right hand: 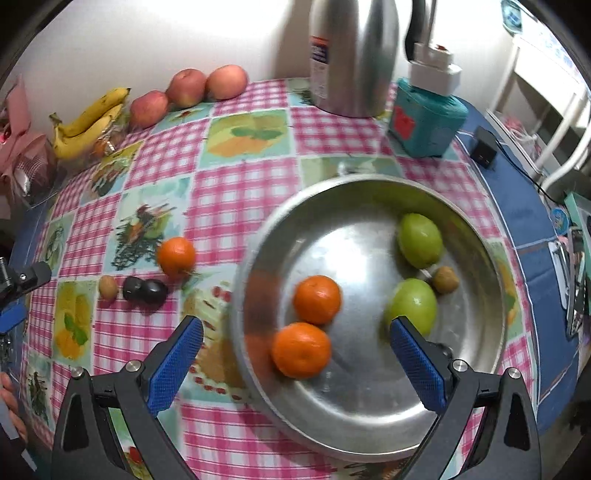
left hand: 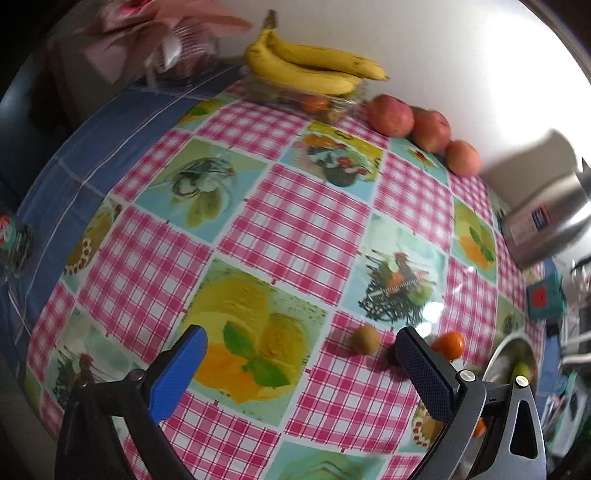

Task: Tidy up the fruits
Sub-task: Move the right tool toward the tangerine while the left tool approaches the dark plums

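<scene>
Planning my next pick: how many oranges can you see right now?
3. Two oranges lie in the metal bowl; one orange sits on the tablecloth left of it. Others may be hidden.

3 oranges (right hand: pixel 176 256) (3 apples (right hand: pixel 186 88))

Both fisheye views bow the table (left hand: pixel 288 221) strongly, with dark corners. Lighting is bright and even; the white wall (left hand: pixel 461 55) is overexposed. Soft glare lies on the glossy tablecloth (right hand: pixel 236 192) and metal bowl (right hand: pixel 480 258). Motion blur smears the bowl's near rim, the steel flask (left hand: pixel 546 218) and the pink wrapping (left hand: pixel 147 33). Shadows are faint.
</scene>
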Demonstrator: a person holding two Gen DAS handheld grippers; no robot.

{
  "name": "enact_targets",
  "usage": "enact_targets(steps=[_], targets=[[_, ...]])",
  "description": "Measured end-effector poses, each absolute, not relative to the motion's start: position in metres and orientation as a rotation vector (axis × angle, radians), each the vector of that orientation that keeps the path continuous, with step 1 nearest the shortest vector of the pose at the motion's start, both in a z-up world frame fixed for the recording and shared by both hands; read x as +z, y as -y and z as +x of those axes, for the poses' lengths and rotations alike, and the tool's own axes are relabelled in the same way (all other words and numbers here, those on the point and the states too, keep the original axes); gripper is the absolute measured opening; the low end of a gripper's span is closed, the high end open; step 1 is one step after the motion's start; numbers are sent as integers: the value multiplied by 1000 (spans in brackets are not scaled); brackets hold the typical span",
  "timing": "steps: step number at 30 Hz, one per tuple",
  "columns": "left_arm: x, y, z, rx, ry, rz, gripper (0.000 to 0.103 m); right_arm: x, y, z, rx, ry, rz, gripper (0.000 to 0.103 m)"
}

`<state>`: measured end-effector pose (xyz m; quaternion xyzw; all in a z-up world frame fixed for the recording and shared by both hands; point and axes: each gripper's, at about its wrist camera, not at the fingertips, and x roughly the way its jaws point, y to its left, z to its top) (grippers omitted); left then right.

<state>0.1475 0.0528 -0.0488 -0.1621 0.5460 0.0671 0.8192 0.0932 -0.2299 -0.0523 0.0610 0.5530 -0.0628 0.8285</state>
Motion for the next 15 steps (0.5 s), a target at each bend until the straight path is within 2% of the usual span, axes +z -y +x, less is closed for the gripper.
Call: enact_targets(steps=[15], targets=[[-50,-61,155,168,-1114,-385,103,-58,178,126,-42,-1178,78,101]])
